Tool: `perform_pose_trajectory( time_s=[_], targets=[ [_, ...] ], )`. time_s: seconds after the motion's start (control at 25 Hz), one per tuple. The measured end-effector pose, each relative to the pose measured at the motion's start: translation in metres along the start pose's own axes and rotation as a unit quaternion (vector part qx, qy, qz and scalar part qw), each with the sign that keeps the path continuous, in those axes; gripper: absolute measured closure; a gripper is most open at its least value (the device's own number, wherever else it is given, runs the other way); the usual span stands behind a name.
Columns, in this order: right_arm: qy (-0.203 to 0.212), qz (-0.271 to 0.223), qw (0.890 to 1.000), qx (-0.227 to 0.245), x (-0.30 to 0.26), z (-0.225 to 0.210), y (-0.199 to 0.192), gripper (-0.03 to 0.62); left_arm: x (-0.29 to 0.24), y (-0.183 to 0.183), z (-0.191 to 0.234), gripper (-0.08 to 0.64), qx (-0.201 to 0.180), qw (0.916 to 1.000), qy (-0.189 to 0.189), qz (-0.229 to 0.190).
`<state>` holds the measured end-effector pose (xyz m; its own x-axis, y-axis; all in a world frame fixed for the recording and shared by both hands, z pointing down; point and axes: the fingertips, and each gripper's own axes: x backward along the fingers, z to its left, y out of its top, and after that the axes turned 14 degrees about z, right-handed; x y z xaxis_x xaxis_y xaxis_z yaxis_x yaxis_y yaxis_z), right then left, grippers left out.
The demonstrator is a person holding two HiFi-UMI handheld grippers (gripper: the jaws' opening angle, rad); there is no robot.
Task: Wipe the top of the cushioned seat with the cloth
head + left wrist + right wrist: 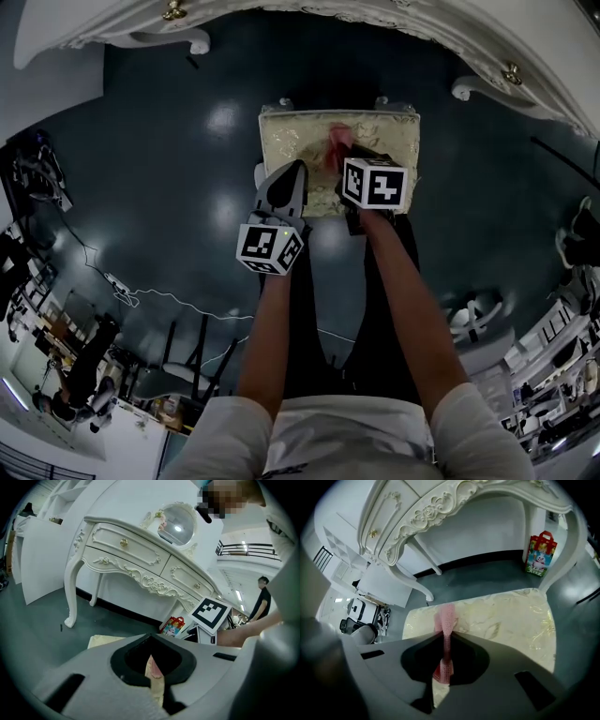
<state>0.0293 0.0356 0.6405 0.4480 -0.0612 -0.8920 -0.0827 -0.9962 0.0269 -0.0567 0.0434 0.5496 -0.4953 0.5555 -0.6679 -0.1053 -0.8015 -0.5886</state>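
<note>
The cushioned seat (291, 141) is a cream, patterned square stool top on the dark floor. A pink cloth (337, 141) lies on its middle. My right gripper (354, 155) is over the seat and shut on that cloth. In the right gripper view the cloth (445, 616) runs out from between the jaws of the right gripper (445, 639) onto the seat (506, 620). My left gripper (289, 173) hovers at the seat's front left part with its jaws shut. In the left gripper view only a thin cream sliver shows between the jaws of the left gripper (152, 660), and a corner of the seat (101, 641) beyond.
A white carved dressing table (140, 559) with a round mirror stands just behind the seat, its legs on both sides. A red gift bag (541, 548) sits on the floor under it. Cables and chairs lie at the left of the head view.
</note>
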Motion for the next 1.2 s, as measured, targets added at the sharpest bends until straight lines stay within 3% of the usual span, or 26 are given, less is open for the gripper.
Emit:
perform_pose_trajectory(
  time_s=[0.68, 1.2],
  targets=[
    [-0.045, -0.031, 0.997, -0.055, 0.059, -0.113, -0.010, 0.568, -0.051, -0.009, -0.073, 0.546, -0.022, 0.9986, -0.042, 0.021],
    [-0.097, -0.026, 0.990, -0.103, 0.074, -0.179, -0.017, 0.568, -0.053, -0.005, -0.072, 0.546, -0.024, 0.9986, -0.040, 0.022]
  ],
)
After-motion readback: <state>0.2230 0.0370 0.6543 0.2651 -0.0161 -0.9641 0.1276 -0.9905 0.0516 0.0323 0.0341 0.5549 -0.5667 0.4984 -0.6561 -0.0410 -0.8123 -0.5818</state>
